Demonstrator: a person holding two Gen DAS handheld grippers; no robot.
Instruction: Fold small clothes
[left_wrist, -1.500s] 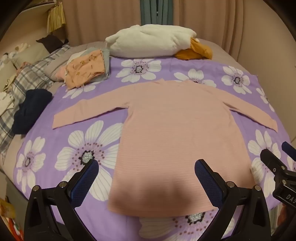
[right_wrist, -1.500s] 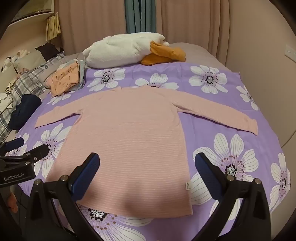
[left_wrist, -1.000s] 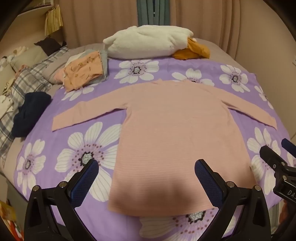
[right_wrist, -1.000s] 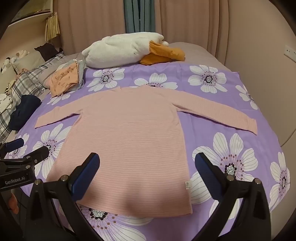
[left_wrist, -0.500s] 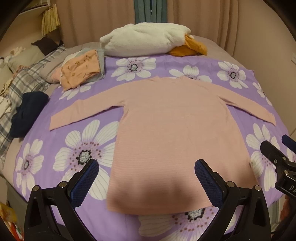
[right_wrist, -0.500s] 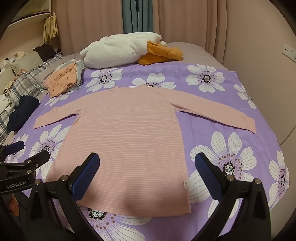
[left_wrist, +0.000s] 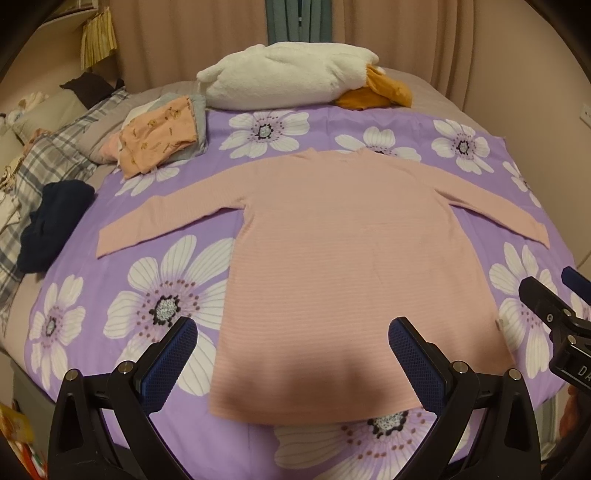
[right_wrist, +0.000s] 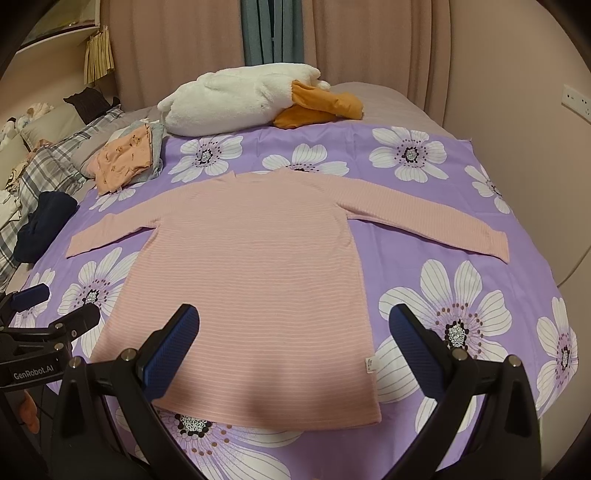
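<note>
The pink striped long-sleeved knit top (right_wrist: 255, 266) lies flat on the purple flowered bedsheet (right_wrist: 436, 258), unchanged from 1.5 s ago; only the views drift slightly. Left gripper (left_wrist: 291, 354) and right gripper (right_wrist: 295, 343) hover spread and empty above its near hem, so folding appears unstarted.

A long-sleeved top (left_wrist: 347, 266) lies flat in the middle of the frame on a bedspread (left_wrist: 92, 295), its hem toward the bottom edge, its sleeves reaching out to the left and right. In the upper left, a stack of folded clothes (left_wrist: 159, 138) rests on the bedspread's far corner. Above the top, at upper centre, sits a plush pillow (left_wrist: 284, 75), with a crumpled garment (left_wrist: 376, 94) touching its right end. At the left edge lies a bundled garment (left_wrist: 51, 221).
</note>
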